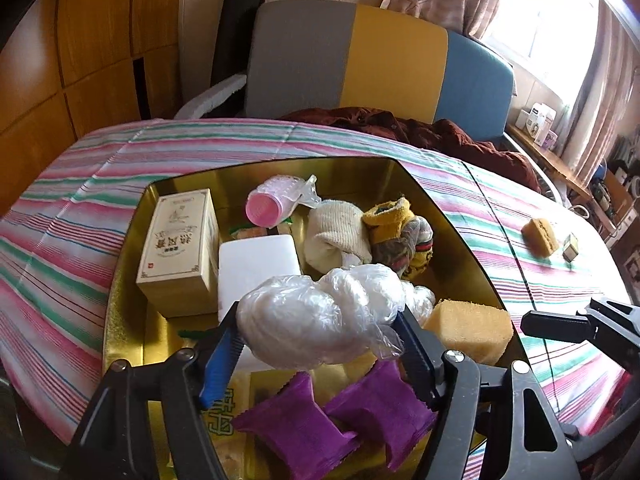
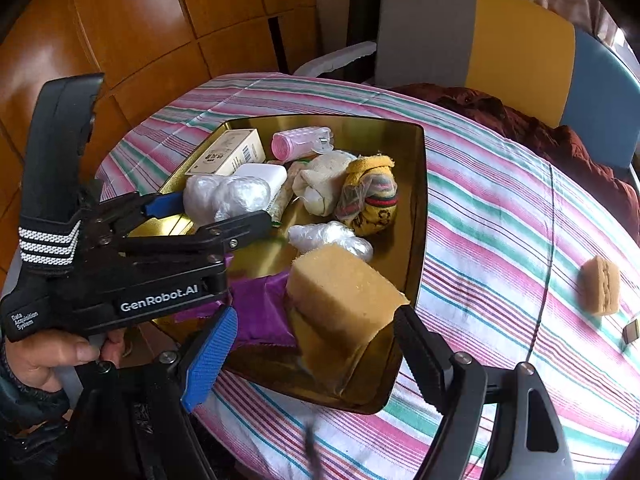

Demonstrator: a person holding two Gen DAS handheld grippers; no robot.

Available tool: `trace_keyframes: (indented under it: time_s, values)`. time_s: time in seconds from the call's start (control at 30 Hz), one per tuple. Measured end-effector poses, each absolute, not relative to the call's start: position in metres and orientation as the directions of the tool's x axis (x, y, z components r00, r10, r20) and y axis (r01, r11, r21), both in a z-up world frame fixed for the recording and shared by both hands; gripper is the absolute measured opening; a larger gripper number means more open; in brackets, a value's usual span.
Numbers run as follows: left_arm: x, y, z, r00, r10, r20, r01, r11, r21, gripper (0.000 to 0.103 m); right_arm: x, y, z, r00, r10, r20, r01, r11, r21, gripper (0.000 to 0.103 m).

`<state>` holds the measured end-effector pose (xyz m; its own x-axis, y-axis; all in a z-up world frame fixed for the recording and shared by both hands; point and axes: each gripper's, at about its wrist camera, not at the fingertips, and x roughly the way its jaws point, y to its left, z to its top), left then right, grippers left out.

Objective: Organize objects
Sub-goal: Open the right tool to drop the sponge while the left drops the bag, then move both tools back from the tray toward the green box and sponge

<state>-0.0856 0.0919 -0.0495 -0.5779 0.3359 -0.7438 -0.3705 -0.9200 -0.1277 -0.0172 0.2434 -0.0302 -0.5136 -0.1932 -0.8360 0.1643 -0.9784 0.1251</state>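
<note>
A gold tray (image 1: 460, 216) (image 2: 420, 200) on the striped tablecloth holds several items. My left gripper (image 1: 318, 314) (image 2: 222, 210) is over the tray. A crumpled clear plastic bag bundle (image 1: 316, 312) (image 2: 224, 196) fills the gap between its tips, and both pads touch the bundle's sides. My right gripper (image 2: 314, 314) stands open at the tray's near corner. A yellow sponge (image 2: 344, 292) (image 1: 468, 328) rests in the tray just ahead of its fingers, free of the blue pad. In the left wrist view one black finger (image 1: 556, 322) of the right gripper shows at the right.
The tray also holds a cream carton (image 1: 176, 240), a white box (image 1: 256, 260), a pink roller (image 1: 268, 204), rolled socks (image 1: 400, 236) and purple packets (image 1: 296, 420). A second sponge (image 2: 600, 286) and a small box (image 2: 631, 330) lie on the cloth. A dark red garment (image 1: 440, 132) lies beyond.
</note>
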Motion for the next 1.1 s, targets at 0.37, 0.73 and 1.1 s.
trace_keyframes:
  time_s: [0.37, 0.73, 1.1]
  values:
    - [-0.072, 0.091, -0.036, -0.622, 0.322, -0.714, -0.374, -0.923, -0.091, 0.084, -0.013, 0.26, -0.026, -0.545, -0.176, -0.819, 0.105, -0.984, 0.141, 0.082]
    - [-0.058, 0.095, -0.016, -0.655, 0.336, -0.677, -0.403, -0.913, -0.064, 0.085, -0.011, 0.293, -0.022, -0.565, -0.119, -0.816, 0.019, -0.991, 0.131, 0.082]
    - [-0.046, 0.114, 0.005, -0.656, 0.383, -0.65, -0.462, -0.885, -0.054, 0.087, -0.003, 0.355, -0.024, -0.55, -0.025, -0.835, -0.113, -0.988, 0.105, 0.082]
